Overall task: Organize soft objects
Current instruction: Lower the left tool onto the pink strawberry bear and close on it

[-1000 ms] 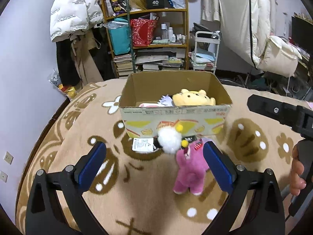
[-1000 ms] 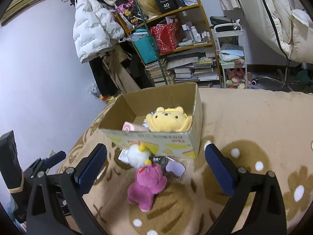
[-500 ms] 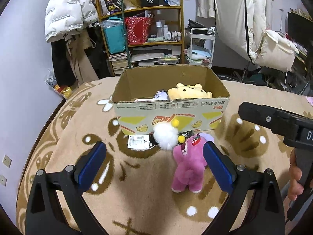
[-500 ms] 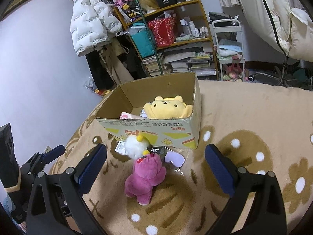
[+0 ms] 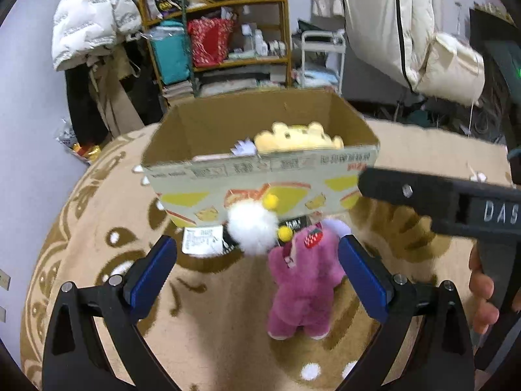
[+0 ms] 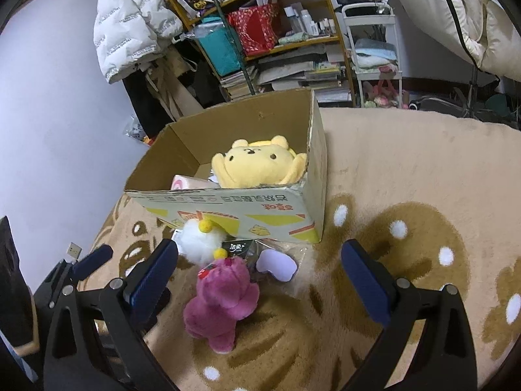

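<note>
The cardboard box (image 5: 260, 176) stood open-topped on the patterned beige rug (image 5: 97, 228), and everything else is placed from it. Inside the box, against its right wall, a yellow plush bear (image 6: 257, 166) lay with its face turned up and toward the right wrist camera, arms spread to either side; a pink-and-white roll-shaped soft item (image 6: 189, 182) sat beside it toward the box's left.

Just in front of the box's printed front wall, a white fluffy plush (image 5: 252, 228) with yellow pom-poms touched or nearly touched the cardboard. Immediately nearer than that lay the magenta plush bear (image 5: 302, 280), stretched on the rug with its long axis running away from the box: head toward the box, touching the white plush, and legs pointing back toward the cameras. A strawberry patch showed near its head. A small black packet (image 6: 239, 247) and a lilac soft piece in clear wrapping (image 6: 276, 264) lay between the bear's head and the box front.

The left gripper (image 5: 257, 270) hung in front of the box with its blue-padded fingers wide apart, holding nothing. The right gripper (image 6: 259, 273) was likewise spread and empty. A hand (image 5: 485, 290) gripped the right gripper's handle
</note>
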`<state>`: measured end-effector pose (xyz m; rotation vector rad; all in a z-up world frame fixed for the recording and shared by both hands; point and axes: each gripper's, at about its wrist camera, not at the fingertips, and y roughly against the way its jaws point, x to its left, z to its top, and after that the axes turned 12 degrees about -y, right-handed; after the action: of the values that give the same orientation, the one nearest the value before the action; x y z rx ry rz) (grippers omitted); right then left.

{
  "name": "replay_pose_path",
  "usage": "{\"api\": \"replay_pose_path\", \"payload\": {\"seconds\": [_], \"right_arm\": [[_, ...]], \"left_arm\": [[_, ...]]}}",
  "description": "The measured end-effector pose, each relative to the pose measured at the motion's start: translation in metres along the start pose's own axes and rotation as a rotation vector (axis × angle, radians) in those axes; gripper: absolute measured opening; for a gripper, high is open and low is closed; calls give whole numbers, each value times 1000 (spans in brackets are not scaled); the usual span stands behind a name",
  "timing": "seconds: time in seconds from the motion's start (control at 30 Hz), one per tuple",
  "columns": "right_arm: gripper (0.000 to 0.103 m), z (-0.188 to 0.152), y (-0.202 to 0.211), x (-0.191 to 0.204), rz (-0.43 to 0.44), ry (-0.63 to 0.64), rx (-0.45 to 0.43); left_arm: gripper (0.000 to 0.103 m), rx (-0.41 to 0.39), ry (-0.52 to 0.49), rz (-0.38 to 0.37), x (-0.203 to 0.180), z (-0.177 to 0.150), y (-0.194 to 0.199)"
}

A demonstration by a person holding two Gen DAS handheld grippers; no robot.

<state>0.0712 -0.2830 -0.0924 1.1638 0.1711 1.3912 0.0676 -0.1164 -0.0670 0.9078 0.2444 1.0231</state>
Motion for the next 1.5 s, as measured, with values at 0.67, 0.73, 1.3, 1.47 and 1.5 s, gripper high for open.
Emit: {"api": "replay_pose_path", "payload": {"seconds": [0.67,0.73,1.3,1.47,1.5], "right_arm": [[103,5,-68,-29,-76,-92,163],[103,5,-73,-35,-65,-124,187],[103,6,-88,-42,-66,-167,212],[103,7,-88,-46,-68,-157,224],[103,6,-89,-45,-70,-154,223]], "left_arm": [[98,166,-85,-78,-33,-9,-59],[98,190,-83,-86,-33,-11,-65],[77,313,-83,-158,-38,-26,-95],[51,308,-71,-170,-36,-27,-90],[51,310,-62,-167,-34,-27,-89]]}}
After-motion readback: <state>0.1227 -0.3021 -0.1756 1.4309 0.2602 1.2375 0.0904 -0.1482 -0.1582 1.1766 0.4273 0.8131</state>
